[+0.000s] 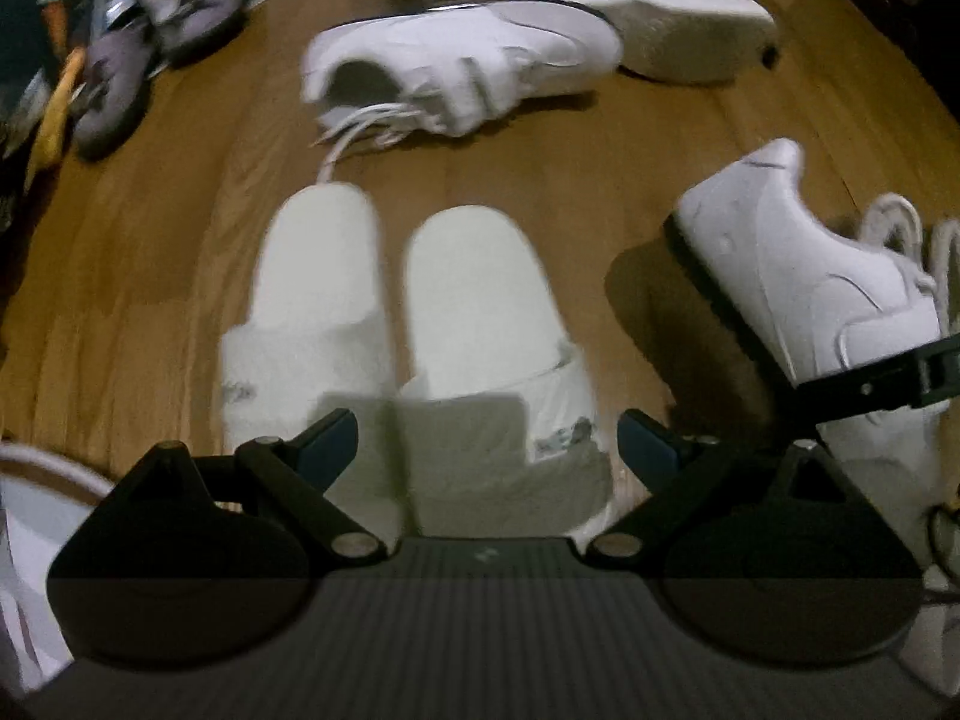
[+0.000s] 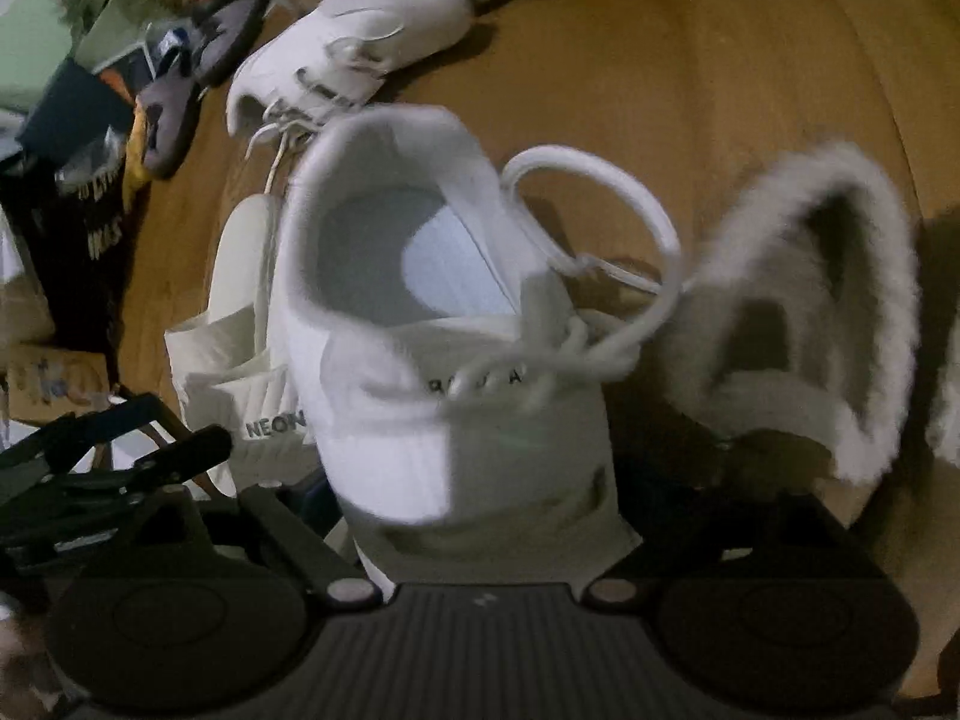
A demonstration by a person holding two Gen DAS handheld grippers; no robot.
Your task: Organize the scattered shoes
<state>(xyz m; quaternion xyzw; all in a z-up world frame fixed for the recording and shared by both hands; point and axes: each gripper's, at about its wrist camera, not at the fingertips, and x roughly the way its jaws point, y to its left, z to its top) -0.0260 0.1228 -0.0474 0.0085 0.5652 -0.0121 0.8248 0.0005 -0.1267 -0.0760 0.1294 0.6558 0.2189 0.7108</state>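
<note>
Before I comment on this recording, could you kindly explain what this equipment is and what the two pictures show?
There is no robot here: a person holds a two-finger gripper in each hand, each with a fisheye camera looking along its fingers. The left view shows the left gripper open above a pair of white slippers on the wooden floor, with more white sneakers and grey shoes beyond. The right view shows the right gripper apparently closed around a tilted white sneaker, with a fur-lined slipper beside it.
</note>
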